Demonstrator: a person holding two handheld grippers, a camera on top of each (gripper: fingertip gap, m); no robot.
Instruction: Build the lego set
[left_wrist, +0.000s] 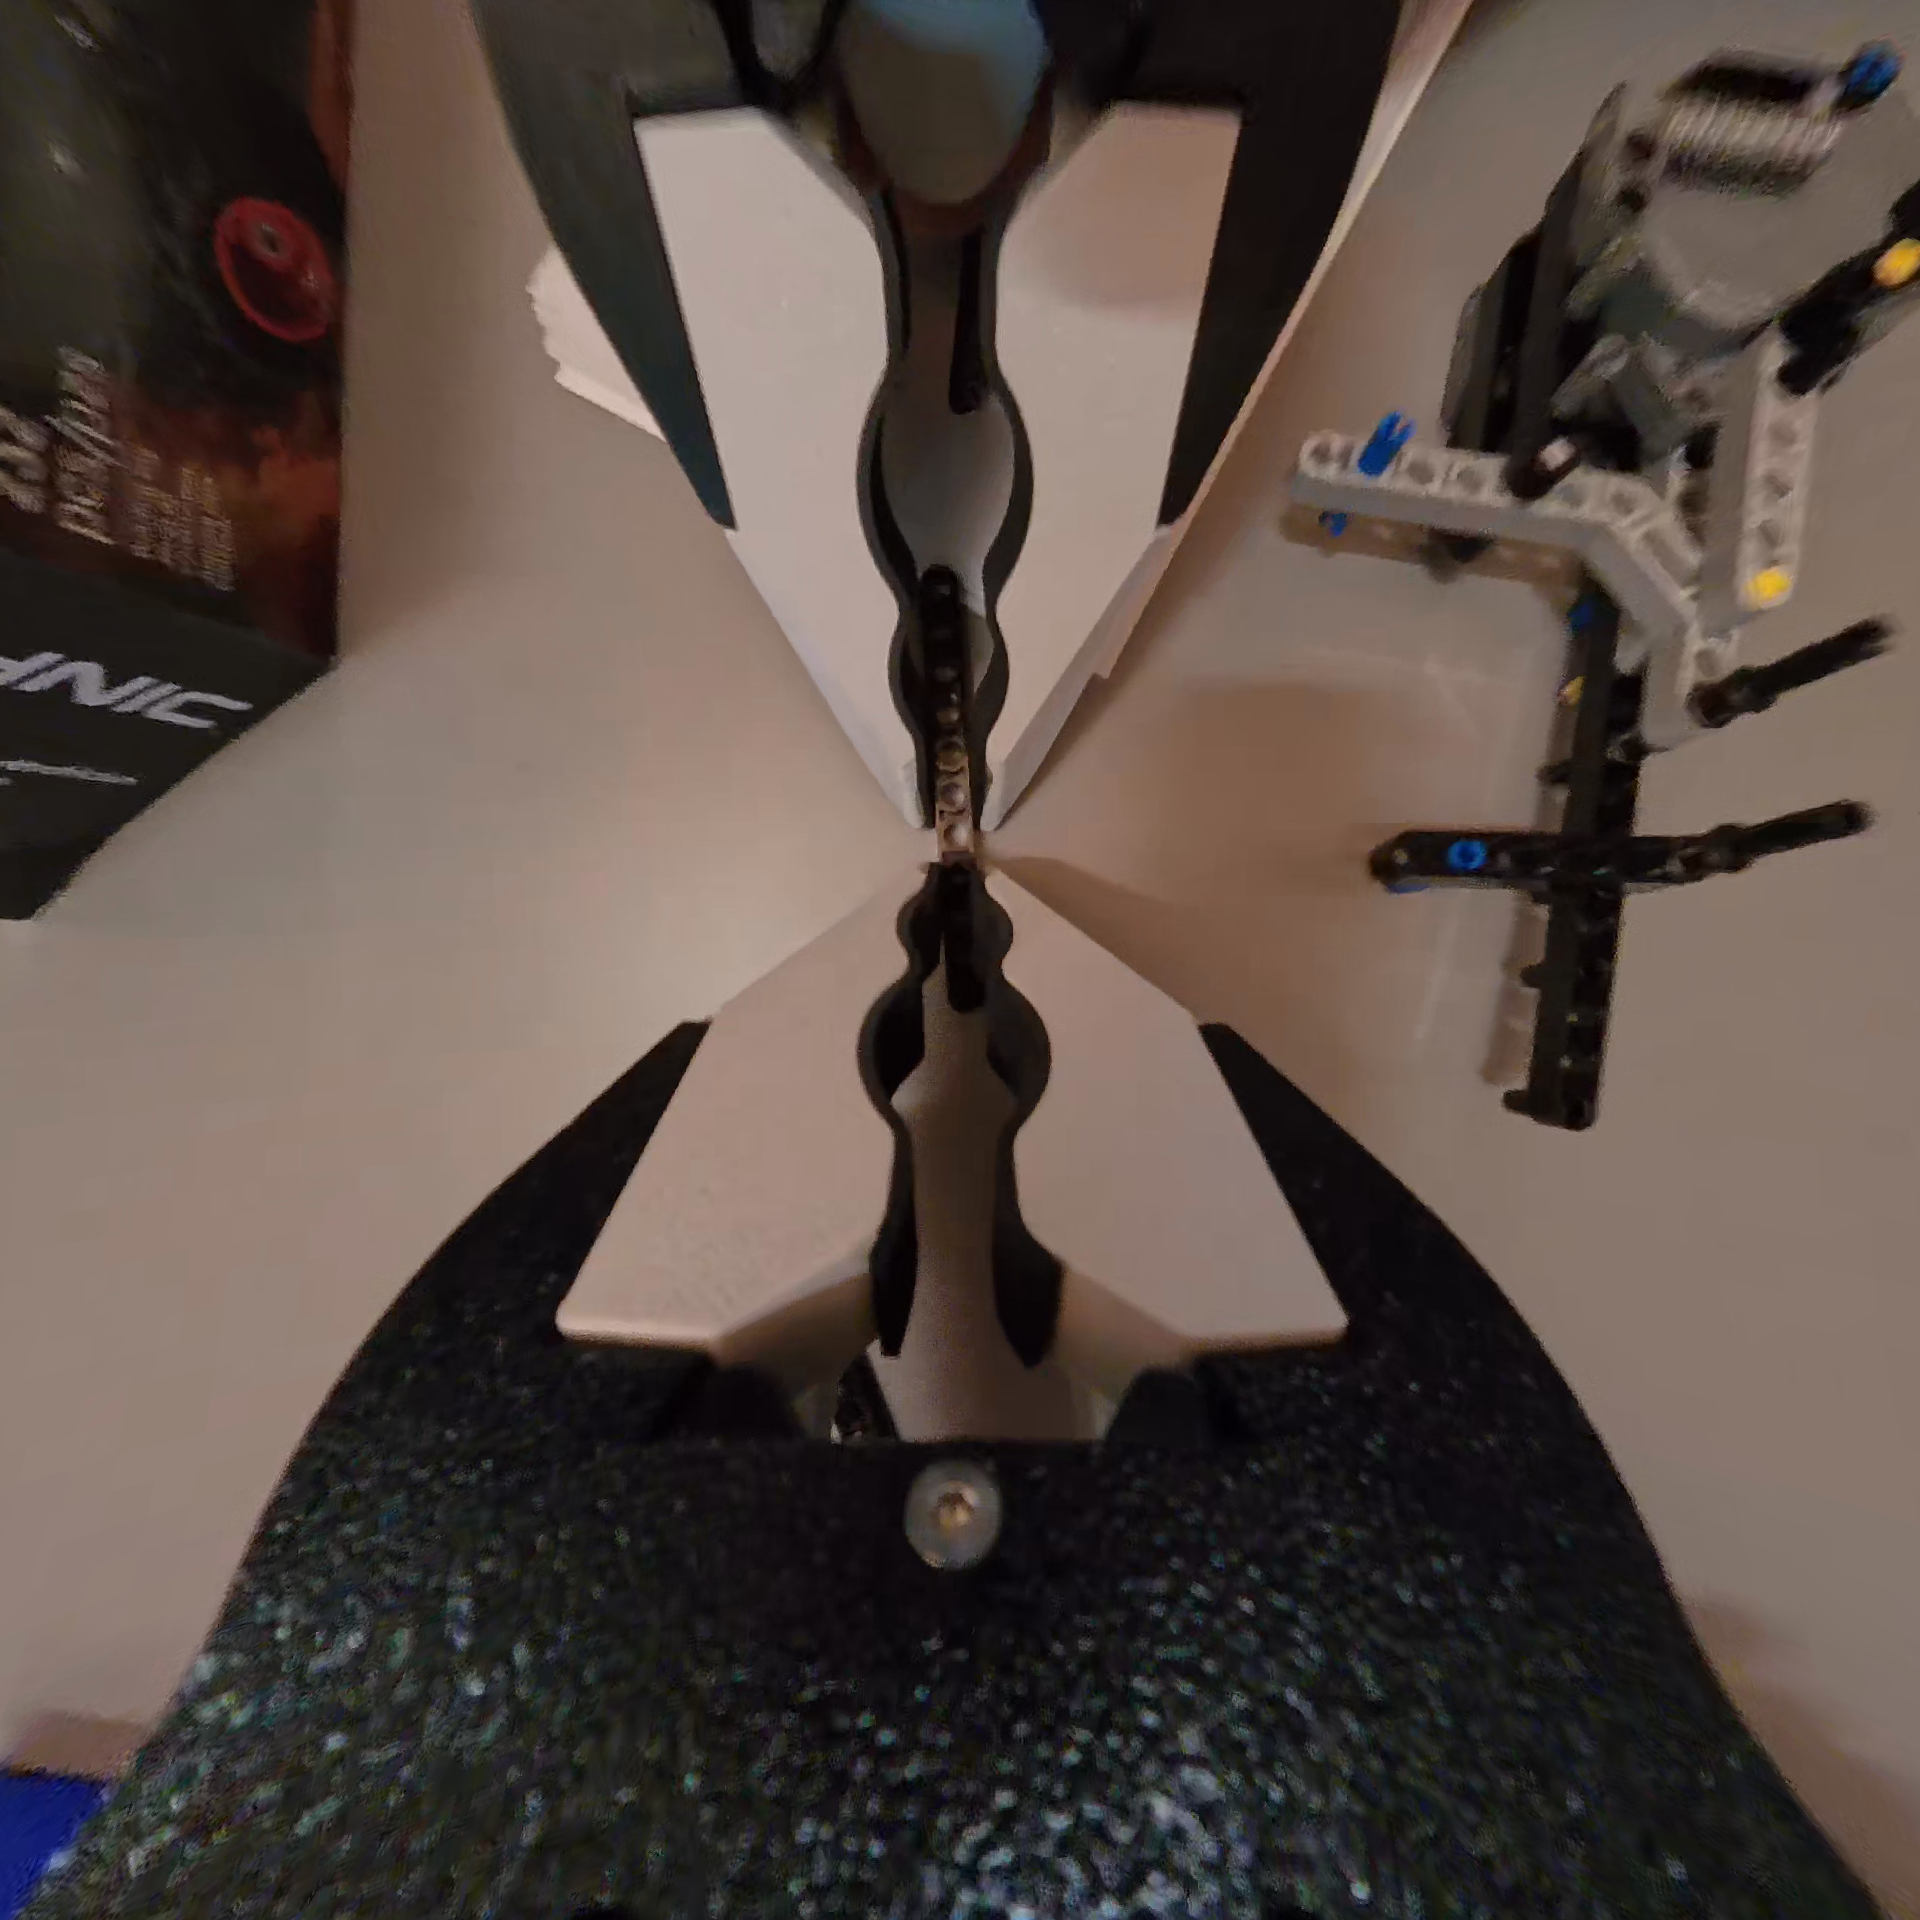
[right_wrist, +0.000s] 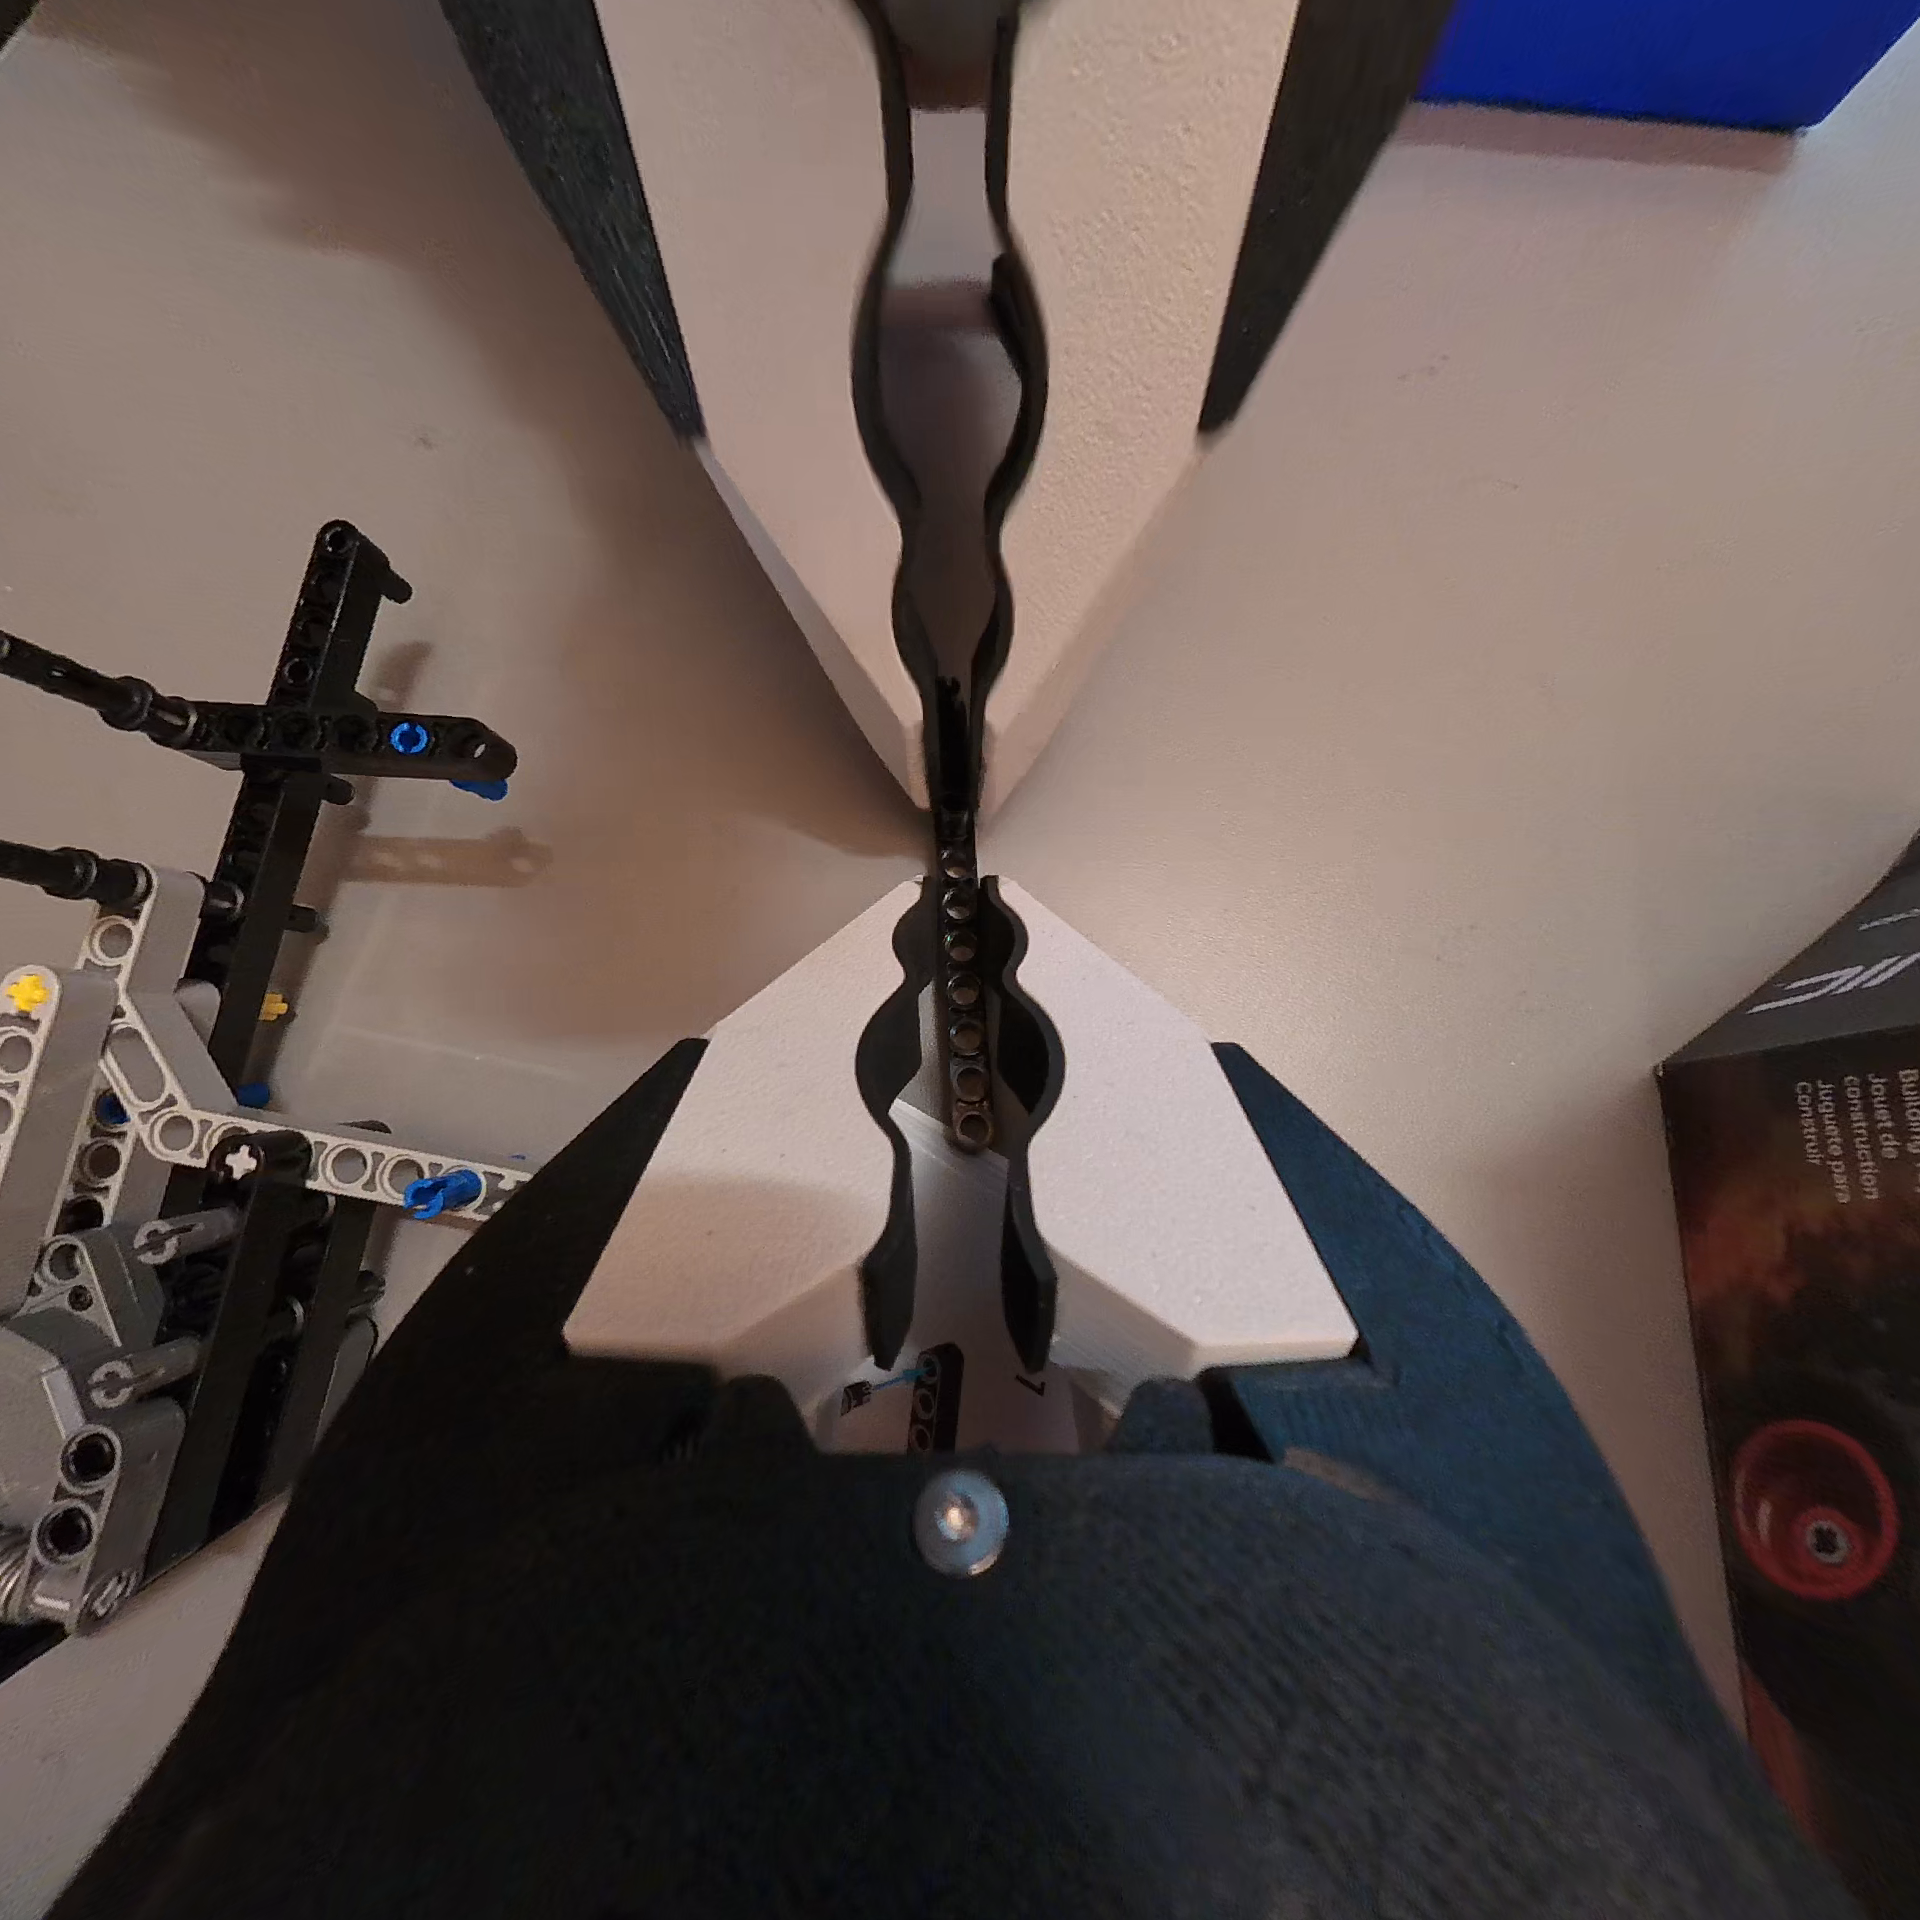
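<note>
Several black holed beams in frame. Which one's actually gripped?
The loose black beam, pinched at either end by the left gripper and right gripper. The other black beams are pinned into the partly built model lying on the table.

Long thin black plastic beam with row of round holes (right_wrist: 964, 997): held level above pale tabletop, one end clamped between each gripper's white fingers, seen edge-on in left wrist view (left_wrist: 951, 748).

Partly built model of black and light-grey holed beams (right_wrist: 208, 1039): lies flat on tabletop, well apart from held beam, off to its side. Black cross of two beams at model's end nearest held beam; grey angled frame, blue and yellow pins, dark grey block and metal spring (left_wrist: 1704, 130) at far end.
</note>
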